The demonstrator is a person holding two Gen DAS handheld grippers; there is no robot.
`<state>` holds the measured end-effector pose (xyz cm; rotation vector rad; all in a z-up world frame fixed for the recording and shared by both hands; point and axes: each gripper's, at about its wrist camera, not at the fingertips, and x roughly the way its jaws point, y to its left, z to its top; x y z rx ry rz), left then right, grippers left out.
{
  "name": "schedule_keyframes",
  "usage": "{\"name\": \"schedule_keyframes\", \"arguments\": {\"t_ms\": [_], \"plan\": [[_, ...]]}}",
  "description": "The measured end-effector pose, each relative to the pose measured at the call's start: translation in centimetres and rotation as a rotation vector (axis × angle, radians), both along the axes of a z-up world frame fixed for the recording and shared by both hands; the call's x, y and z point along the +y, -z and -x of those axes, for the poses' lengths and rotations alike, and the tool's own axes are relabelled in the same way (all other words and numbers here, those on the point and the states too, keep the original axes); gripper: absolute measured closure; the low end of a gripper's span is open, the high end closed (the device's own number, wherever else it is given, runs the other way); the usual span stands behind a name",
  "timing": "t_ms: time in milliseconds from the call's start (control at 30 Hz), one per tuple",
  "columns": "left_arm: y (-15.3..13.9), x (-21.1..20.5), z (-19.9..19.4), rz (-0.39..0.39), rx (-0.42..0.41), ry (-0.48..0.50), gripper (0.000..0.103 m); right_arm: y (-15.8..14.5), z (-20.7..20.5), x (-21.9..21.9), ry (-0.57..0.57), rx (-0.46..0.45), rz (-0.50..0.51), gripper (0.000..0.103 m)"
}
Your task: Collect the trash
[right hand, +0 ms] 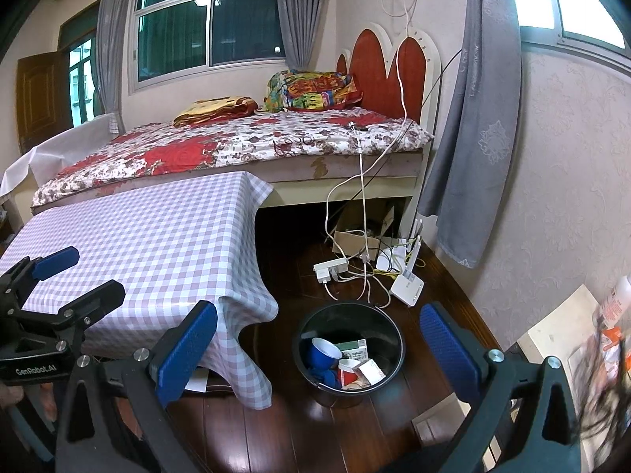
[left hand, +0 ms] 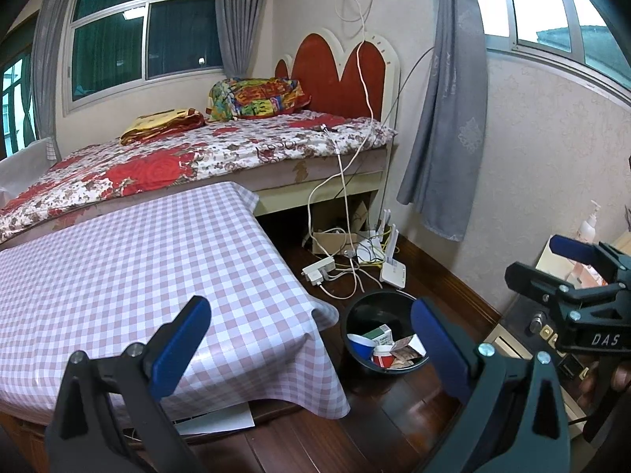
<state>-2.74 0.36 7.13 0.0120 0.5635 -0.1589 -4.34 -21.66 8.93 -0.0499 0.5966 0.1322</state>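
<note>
A black trash bin (left hand: 357,311) stands on the dark wood floor beside the table corner; it also shows in the right wrist view (right hand: 388,327). Inside lie a blue cup (right hand: 324,351), a red and white cup (right hand: 349,370), a green and white carton (right hand: 355,349) and paper scraps (left hand: 406,351). My left gripper (left hand: 309,345) is open and empty, raised between the table edge and the bin. My right gripper (right hand: 317,354) is open and empty above the bin. Each gripper shows in the other's view: the right (left hand: 572,272), the left (right hand: 67,280).
A table with a pink checked cloth (left hand: 138,260) stands left of the bin. Behind it is a bed (left hand: 197,157) with a red headboard. A power strip (left hand: 318,270), a white router (left hand: 393,274) and loose cables lie on the floor. A low cabinet (right hand: 560,339) stands at right.
</note>
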Motion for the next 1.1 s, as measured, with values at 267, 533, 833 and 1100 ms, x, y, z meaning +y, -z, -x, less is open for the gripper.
{"name": "schedule_keyframes", "arguments": {"t_ms": [267,533,833,1100], "plan": [[0.0,-0.2,0.0,-0.001,0.002,-0.001,0.001,0.1,-0.1,0.1,-0.001,0.005,0.001,0.0],[0.0,-0.3,0.1,-0.001,0.003,0.007,0.001,0.1,-0.1,0.0,-0.002,0.005,0.002,0.0],[0.1,0.9,-0.4,0.025,0.001,0.008,0.001,0.3,-0.2,-0.2,-0.005,0.01,0.001,0.0],[0.2,1.2,-0.4,0.034,-0.008,0.018,0.001,0.4,-0.3,-0.2,-0.008,0.011,0.001,0.0]]}}
